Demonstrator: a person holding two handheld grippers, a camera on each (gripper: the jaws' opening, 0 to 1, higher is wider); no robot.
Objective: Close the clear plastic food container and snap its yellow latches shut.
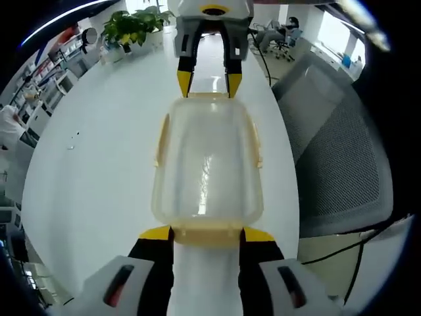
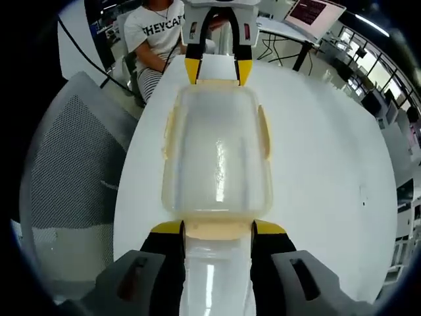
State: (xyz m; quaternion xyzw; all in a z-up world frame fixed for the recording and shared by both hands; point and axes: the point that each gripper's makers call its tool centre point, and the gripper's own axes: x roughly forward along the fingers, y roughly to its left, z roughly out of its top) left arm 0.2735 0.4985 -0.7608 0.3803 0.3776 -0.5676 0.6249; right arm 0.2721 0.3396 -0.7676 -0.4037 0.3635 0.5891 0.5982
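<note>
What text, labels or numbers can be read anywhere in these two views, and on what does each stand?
"THEYCAN", partly cut off at the right, on the white T-shirt of the person seated past the table in the right gripper view.
Laptop screen, right gripper view: lines of text, too small to read.
Clear food container, its yellow latches and both grippers: no readable markings.

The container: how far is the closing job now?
Done: the lid sits on the container. In hand: the left claw and right claw straddle the two end latches, jaws apart. Left: whether the side latches have snapped shut cannot be told.
</note>
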